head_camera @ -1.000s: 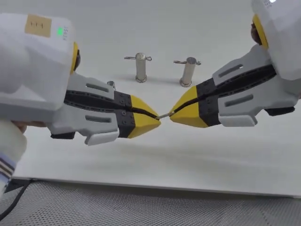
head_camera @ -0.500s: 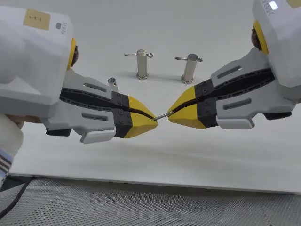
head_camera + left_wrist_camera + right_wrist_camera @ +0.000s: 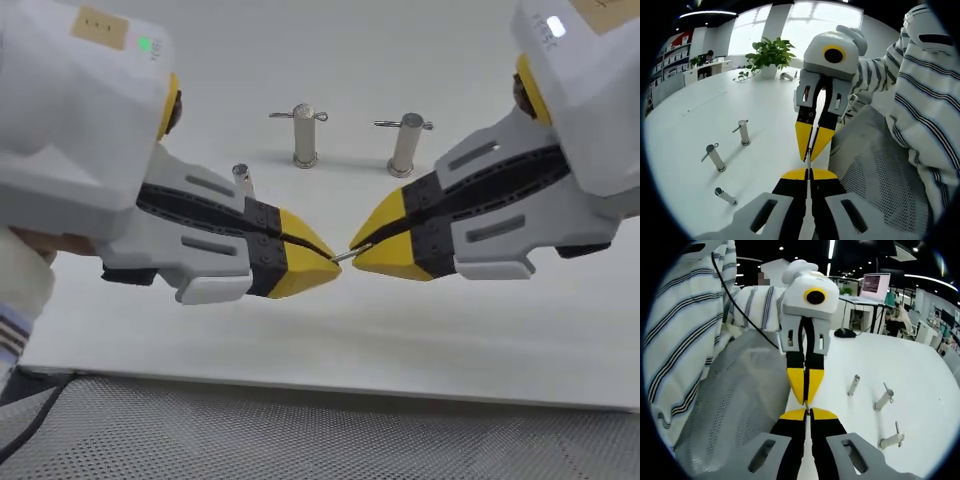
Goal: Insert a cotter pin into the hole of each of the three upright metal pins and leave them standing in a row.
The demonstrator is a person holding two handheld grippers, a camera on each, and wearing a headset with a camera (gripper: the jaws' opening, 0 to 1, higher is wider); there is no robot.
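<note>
A thin cotter pin (image 3: 345, 256) bridges the tips of my two grippers above the white table's near side. My left gripper (image 3: 325, 264) is shut on one end and my right gripper (image 3: 360, 255) is shut on the other, tips almost touching. In the left gripper view the cotter pin (image 3: 809, 159) runs from my left gripper (image 3: 809, 173) up to the right gripper (image 3: 810, 150). Behind stand two metal pins (image 3: 304, 136) (image 3: 406, 144), each with a cotter pin through it. A third, bare metal pin (image 3: 241, 180) stands half hidden behind the left gripper.
The white table (image 3: 430, 330) ends in a near edge with grey mesh (image 3: 300, 440) below it. The right gripper view has the bare pin (image 3: 854, 385) and the two fitted pins (image 3: 883, 399) (image 3: 891, 439) off to the right, with a striped sleeve (image 3: 685, 340) at left.
The two grippers have closed in on each other, so less of the cotter pin shows between their tips. The standing pins have not moved.
</note>
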